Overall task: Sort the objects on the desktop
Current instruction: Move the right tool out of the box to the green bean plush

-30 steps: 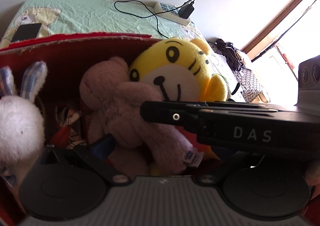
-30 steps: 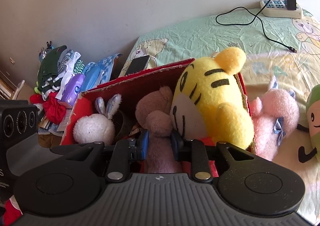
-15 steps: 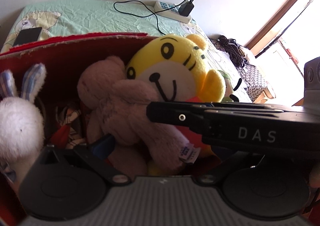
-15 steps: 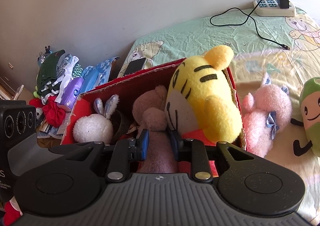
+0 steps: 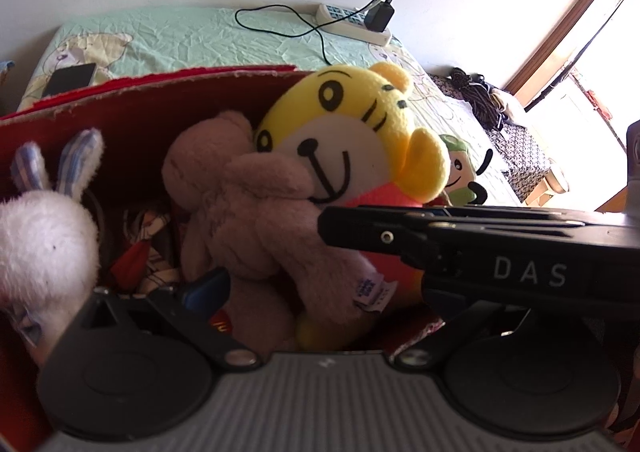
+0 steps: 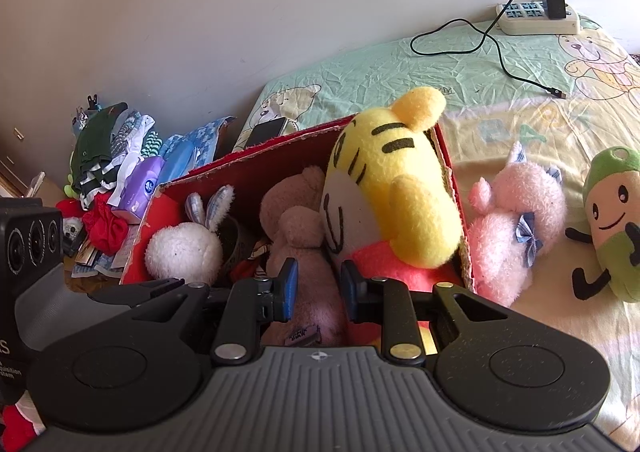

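My right gripper is clamped on the brown teddy bear inside the red box, tight against the yellow tiger. My left gripper hangs over the box too; I cannot tell its opening. On the bed to the right lies a pink plush.

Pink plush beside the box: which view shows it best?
Right wrist view: the pink plush lies in full sight on the bedsheet, against the red box. The left wrist view doesn't show it; the yellow tiger blocks that side.
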The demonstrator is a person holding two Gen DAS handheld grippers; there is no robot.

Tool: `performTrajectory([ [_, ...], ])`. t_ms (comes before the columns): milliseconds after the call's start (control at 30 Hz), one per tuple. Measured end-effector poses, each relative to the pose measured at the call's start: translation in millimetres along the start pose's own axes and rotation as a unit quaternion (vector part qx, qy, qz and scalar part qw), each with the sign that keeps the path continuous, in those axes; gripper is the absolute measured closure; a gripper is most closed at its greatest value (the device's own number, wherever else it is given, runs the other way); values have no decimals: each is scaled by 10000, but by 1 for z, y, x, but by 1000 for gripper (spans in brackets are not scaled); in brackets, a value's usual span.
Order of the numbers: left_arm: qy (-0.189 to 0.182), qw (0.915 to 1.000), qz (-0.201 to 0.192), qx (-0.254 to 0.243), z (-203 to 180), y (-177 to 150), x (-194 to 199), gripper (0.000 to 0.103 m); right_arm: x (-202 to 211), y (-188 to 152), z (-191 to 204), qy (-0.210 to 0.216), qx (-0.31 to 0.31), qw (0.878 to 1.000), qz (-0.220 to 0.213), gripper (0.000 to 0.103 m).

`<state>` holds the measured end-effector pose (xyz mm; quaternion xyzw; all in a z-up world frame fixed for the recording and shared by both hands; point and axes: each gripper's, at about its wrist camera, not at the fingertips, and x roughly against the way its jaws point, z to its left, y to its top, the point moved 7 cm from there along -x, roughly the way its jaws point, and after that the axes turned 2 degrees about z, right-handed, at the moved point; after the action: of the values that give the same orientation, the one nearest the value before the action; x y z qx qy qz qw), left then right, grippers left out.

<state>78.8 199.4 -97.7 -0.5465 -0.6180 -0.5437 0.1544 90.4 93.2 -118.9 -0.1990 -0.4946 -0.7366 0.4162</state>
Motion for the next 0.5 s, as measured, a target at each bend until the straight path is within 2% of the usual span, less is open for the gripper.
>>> performTrajectory([
  [500, 426, 9989, -183, 94, -8, -10, 18, 1, 20, -9, 3, 18, 19, 9999, -171, 76],
])
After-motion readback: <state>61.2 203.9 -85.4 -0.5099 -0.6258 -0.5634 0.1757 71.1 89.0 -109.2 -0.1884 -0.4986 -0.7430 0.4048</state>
